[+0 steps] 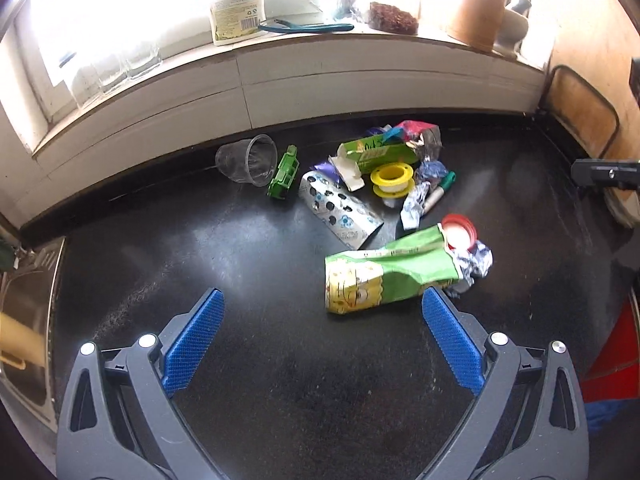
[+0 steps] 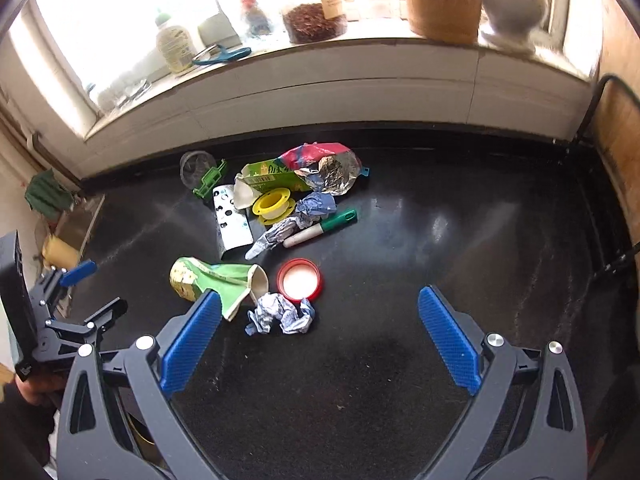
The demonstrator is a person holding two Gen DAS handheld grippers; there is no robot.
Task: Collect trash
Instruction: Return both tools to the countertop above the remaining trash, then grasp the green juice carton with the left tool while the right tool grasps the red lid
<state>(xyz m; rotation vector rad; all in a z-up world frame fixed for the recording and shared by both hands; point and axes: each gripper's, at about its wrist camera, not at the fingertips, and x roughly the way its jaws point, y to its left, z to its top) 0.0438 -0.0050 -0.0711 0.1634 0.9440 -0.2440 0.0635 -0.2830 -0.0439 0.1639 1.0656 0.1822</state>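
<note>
Trash lies in a heap on the black countertop. A green and yellow snack bag lies nearest, just ahead of my left gripper, which is open and empty. The bag also shows in the right wrist view. Beside it are a red lid and crumpled blue-white paper. Farther back lie a dotted white packet, a yellow spool, a green marker, a green box, a foil wrapper, a clear plastic cup and a green plastic piece. My right gripper is open and empty, just short of the crumpled paper.
A windowsill behind holds a bottle, a terracotta pot and jars. A sink sits at the left. The left gripper shows at the left edge of the right wrist view. A wooden board leans at the right.
</note>
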